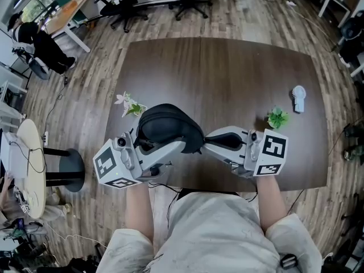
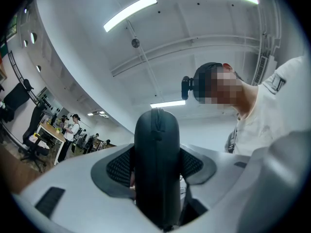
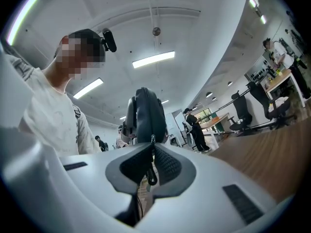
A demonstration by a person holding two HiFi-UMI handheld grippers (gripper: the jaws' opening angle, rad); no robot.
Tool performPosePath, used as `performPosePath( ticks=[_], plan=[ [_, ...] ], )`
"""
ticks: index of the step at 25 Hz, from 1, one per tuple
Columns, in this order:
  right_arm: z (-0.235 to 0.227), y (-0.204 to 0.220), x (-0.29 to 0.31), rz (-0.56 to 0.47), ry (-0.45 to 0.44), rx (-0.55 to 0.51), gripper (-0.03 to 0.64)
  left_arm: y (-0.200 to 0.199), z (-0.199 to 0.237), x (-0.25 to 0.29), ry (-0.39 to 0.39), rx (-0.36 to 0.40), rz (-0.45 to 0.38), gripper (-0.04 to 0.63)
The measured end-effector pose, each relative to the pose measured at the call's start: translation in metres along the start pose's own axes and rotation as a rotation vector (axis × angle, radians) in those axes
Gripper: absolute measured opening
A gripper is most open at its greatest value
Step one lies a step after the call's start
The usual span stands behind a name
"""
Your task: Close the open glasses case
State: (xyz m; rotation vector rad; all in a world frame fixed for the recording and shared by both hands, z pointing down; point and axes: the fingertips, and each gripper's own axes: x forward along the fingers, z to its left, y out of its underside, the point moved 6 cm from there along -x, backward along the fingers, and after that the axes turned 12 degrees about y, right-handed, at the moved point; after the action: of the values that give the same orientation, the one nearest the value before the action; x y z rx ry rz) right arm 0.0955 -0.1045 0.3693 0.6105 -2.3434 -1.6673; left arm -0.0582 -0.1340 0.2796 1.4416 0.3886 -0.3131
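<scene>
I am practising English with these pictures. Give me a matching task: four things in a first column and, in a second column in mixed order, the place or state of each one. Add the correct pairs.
Column 1
1. glasses case
2. left tool
3. right tool
4. green plant

Column 2
A. shut on the zipper pull
B. stands on the table, at the right side of the head view
C. black, held up between both tools
D. clamped on the wide body of the glasses case

Pairs: 1-C, 2-D, 3-A, 4-B
</scene>
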Motion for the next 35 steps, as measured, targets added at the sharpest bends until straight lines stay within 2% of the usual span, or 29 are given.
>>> performPosePath(
  ticks=[4,6,8,10,12,14,20,23,30,35],
  plan=[
    [-0.002,0.002,-0.001,0.008,0.028,-0.022,0.012,0.003,0.0,-0.002,-0.014,0.007,0.028,0.262],
    [-0.004,0.003,-0.002,0.022,0.07,-0.07,0.009,0.006,0.001,-0.002,-0.028,0.014,0.051,0.261],
    [-0.002,0.005,0.001,0.05,0.128,-0.164,0.006,0.008,0.001,-0.004,-0.044,0.021,0.079,0.259],
    [0.003,0.008,0.006,0.1,0.181,-0.307,0.002,0.011,0.001,-0.006,-0.054,0.03,0.121,0.258],
    [0.006,0.01,0.009,0.182,0.22,-0.455,0.002,0.015,0.002,-0.005,-0.057,0.038,0.166,0.256],
    [0.005,0.011,0.008,0.26,0.248,-0.539,0.002,0.018,0.004,-0.004,-0.055,0.038,0.192,0.255],
    [0.002,0.01,0.004,0.265,0.286,-0.55,0.002,0.024,0.007,-0.008,-0.053,0.019,0.213,0.252],
    [0.004,0.012,0.003,0.306,0.284,-0.567,0.0,0.027,0.006,-0.006,-0.057,0.013,0.219,0.252],
    [0.009,0.02,0.009,0.337,0.27,-0.589,0.0,0.034,0.006,0.0,-0.078,0.001,0.16,0.276],
    [0.015,0.019,0.013,0.33,0.26,-0.613,0.0,0.052,0.006,0.009,-0.064,-0.013,0.209,0.275]
  ],
)
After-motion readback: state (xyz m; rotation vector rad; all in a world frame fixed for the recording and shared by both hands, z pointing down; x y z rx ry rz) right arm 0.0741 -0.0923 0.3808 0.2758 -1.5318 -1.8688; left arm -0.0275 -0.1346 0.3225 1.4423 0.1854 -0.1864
